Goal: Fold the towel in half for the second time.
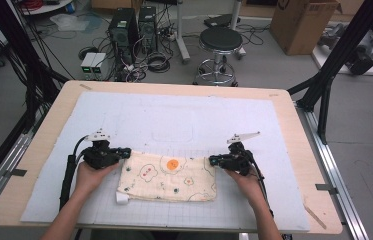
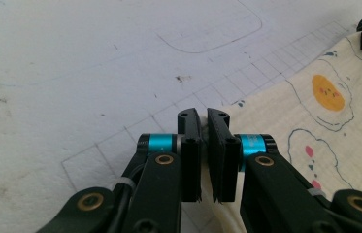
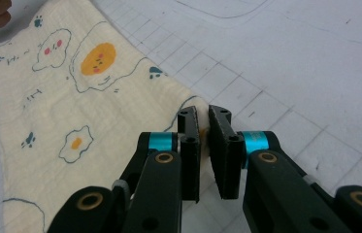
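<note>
A cream cloth [image 1: 166, 177] printed with fried eggs and paw marks lies flat on the white gridded mat [image 1: 174, 120], near the front of the table. My left gripper [image 1: 126, 151] is shut on the cloth's far left corner; in the left gripper view the jaws [image 2: 203, 116] pinch the cloth [image 2: 314, 111] edge between them. At the far right corner my right gripper [image 1: 212, 160] is also shut, and in the right gripper view [image 3: 204, 114] the corner of the cloth [image 3: 72, 97] runs in between the pads. Both grippers lie low on the mat and point inward at each other.
The mat covers most of a wooden table [image 1: 294, 130]. A small white tag [image 1: 122, 197] sticks out at the cloth's near left corner. Beyond the far edge, on the floor, stand a stool [image 1: 220, 42], computer towers [image 1: 124, 30] and a cardboard box [image 1: 301, 22].
</note>
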